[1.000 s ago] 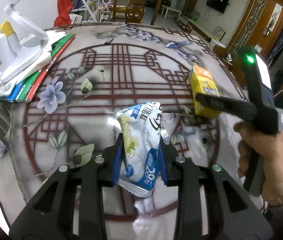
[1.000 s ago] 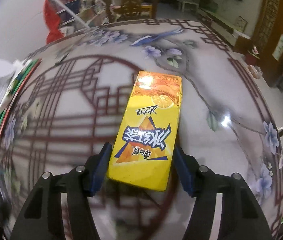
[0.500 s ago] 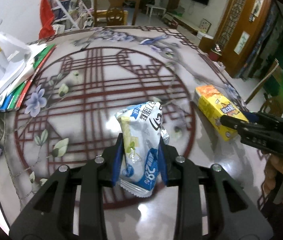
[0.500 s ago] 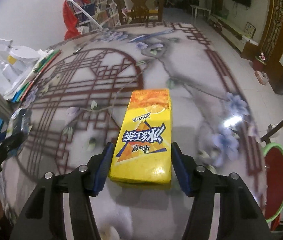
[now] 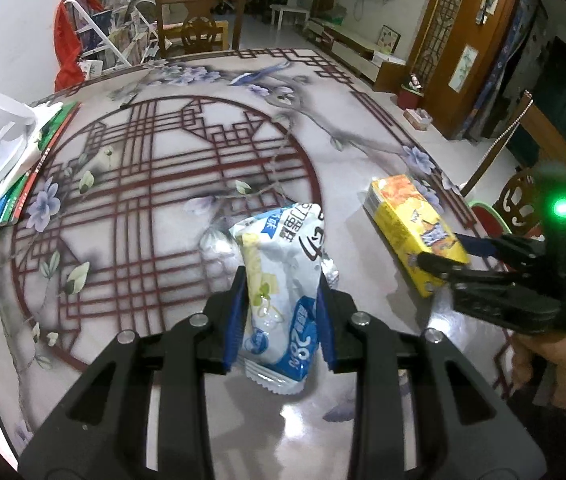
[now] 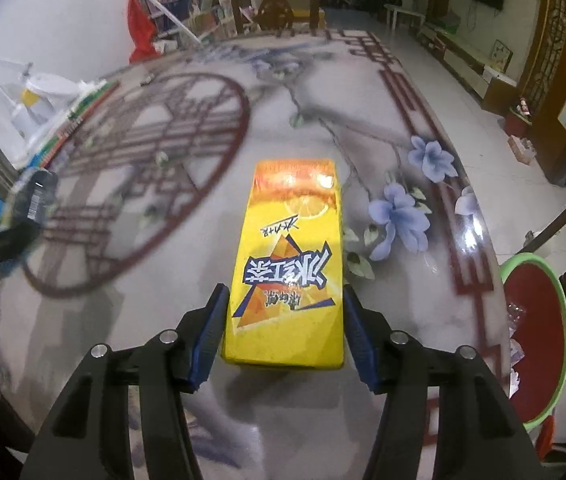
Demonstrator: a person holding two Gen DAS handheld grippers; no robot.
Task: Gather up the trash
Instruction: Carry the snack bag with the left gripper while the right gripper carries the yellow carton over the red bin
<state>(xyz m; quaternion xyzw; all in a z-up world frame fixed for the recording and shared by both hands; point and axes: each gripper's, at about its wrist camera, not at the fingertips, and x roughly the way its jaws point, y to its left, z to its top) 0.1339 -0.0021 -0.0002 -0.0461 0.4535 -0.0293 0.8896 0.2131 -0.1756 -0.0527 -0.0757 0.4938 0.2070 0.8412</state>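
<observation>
Yellow carton [image 6: 289,264] clamped in right gripper [image 6: 283,332]; left gripper [image 5: 281,320] pinches wrapper [image 5: 283,280]. Both picked, undumped; bin [image 6: 539,340] right edge.

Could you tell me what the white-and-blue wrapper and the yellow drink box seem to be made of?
The snack wrapper looks like thin glossy plastic film, perhaps foil-lined: it crinkles, glints, and has a serrated sealed end. The yellow drink carton looks like coated paperboard: flat printed faces, crisp folded edges, and a soft sheen.
</observation>
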